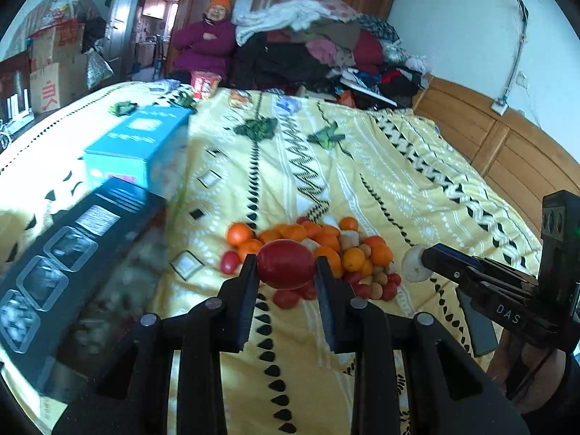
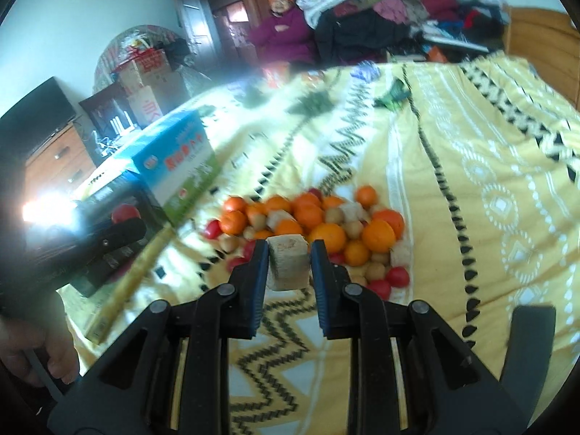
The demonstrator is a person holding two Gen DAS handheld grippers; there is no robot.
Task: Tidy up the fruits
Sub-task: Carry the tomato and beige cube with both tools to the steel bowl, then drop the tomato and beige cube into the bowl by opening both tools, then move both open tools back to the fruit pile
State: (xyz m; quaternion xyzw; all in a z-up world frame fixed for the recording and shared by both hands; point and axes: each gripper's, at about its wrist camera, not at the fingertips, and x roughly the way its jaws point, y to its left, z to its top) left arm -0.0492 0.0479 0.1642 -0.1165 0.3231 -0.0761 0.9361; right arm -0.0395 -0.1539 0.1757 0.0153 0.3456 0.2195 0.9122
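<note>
At the far left of the bed (image 1: 362, 166), a black box (image 1: 72, 250) with clear windows is seen, and behind it a blue carton (image 1: 145, 141); both have flat, stiff faces and square edges. A long pale stalk (image 2: 130, 275), rough and fibrous, lies just beside the boxes in the right wrist view.

The left gripper (image 1: 286, 268) is clenched on a red tomato (image 1: 286, 264), which is held across its long oval body and lifted above the pile. Its skin is smooth and glossy, so it is judged slippery and easily bruised; a light squeeze at the widest part is thought safest.

Further right, the fruit pile (image 1: 319, 257) rests on the yellow patterned bedspread, which is soft and gives no firm base. It is made up of oranges (image 2: 326, 237) with dimpled, matte peel, small red tomatoes (image 2: 397, 276), little tan round fruits (image 2: 375, 272) and pale cut chunks. The oranges are judged firm and fairly light, likely to roll if nudged, and best taken across the middle. The small round fruits are touching one another and would be hard to single out.

The right gripper (image 2: 289, 266) is clamped on a pale chunk (image 2: 289, 266), blocky with a coarse, fibrous cut top. It is held by its two flat sides above the near edge of the pile. It looks stiff and light, unlikely to slip or crush.
</note>
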